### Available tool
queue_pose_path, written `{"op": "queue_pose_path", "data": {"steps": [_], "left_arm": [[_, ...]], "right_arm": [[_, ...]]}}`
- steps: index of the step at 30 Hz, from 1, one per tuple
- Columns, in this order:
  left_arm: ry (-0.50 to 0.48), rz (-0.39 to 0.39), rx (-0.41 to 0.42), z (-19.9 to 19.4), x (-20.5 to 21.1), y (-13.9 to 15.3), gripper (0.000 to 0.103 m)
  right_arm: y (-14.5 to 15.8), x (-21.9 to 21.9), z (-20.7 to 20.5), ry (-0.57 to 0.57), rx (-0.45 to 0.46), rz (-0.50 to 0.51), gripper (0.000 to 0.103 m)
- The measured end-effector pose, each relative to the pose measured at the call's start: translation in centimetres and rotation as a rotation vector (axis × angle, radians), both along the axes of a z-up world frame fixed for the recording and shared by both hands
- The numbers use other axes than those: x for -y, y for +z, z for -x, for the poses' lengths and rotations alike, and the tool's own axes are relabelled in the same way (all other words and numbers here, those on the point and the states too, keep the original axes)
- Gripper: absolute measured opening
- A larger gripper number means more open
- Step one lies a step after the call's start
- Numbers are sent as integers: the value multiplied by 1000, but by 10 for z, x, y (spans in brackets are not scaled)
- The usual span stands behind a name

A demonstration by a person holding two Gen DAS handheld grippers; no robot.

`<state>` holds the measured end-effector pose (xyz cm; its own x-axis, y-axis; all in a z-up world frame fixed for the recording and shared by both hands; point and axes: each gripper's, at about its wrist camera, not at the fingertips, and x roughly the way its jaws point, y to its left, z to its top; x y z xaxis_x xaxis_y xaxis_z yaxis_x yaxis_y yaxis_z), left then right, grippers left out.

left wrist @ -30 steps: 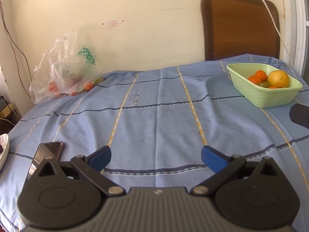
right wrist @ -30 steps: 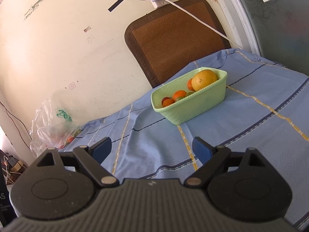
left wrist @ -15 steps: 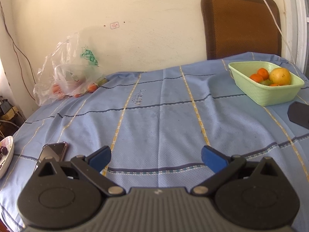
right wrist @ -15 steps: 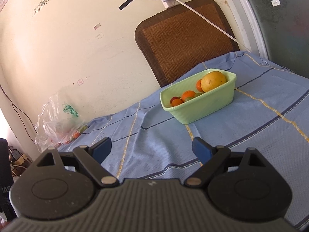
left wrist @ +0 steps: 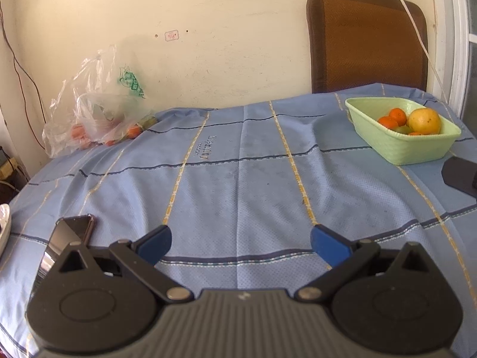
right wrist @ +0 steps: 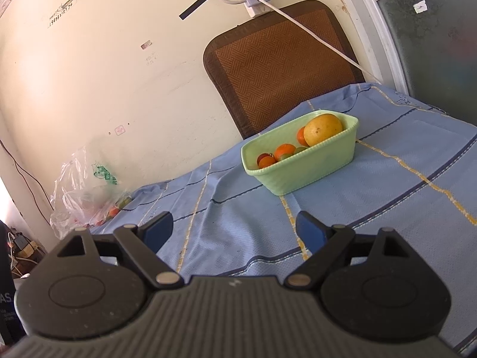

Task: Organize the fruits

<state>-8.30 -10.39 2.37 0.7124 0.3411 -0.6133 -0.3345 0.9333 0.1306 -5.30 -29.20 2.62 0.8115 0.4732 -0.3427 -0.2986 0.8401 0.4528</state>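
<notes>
In the left wrist view, your left gripper [left wrist: 240, 241] hangs low over the blue tablecloth [left wrist: 238, 185] with its fingers wide apart and nothing between them. The plastic bag [left wrist: 98, 110] lies at the far left edge of the table, against the wall, well apart from the gripper. Inside it you can see some orange fruits [left wrist: 132, 131] and something greenish, but the film is crumpled and I cannot count them. The risk here, I think, is the thin film: if you close on a fruit through the plastic, the fingers may pinch the bag and drag it along, or the round fruit may slip out and roll over the table edge. A phone [left wrist: 70, 235] lies just beside your left finger, so a low sweep could push it.

In the right wrist view, your right gripper [right wrist: 234, 231] is also spread open and holds nothing. The green basket [right wrist: 310, 170] stands ahead of it, near the brown chair back [right wrist: 280, 62]. It holds one large yellow fruit [right wrist: 324, 129] at the far end and several small oranges [right wrist: 284, 151] beside it, with a small red one and a greenish one. The big fruit rises above the rim, so a fruit dropped on top of it may bounce out; the near end has more room.
</notes>
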Motion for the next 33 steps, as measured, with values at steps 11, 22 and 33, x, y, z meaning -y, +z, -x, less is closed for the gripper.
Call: {"op": "queue_pose_path", "data": {"steps": [11, 22, 33], "left_arm": [[6, -10, 11, 2, 0, 1, 103], [10, -7, 13, 3, -1, 1, 103], [12, -21, 2, 1, 2, -3, 103]], "right_arm": [[5, -1, 4, 0, 19, 5, 88], [2, -2, 2, 9, 7, 3, 87], [2, 0, 5, 0, 22, -1, 86]]}}
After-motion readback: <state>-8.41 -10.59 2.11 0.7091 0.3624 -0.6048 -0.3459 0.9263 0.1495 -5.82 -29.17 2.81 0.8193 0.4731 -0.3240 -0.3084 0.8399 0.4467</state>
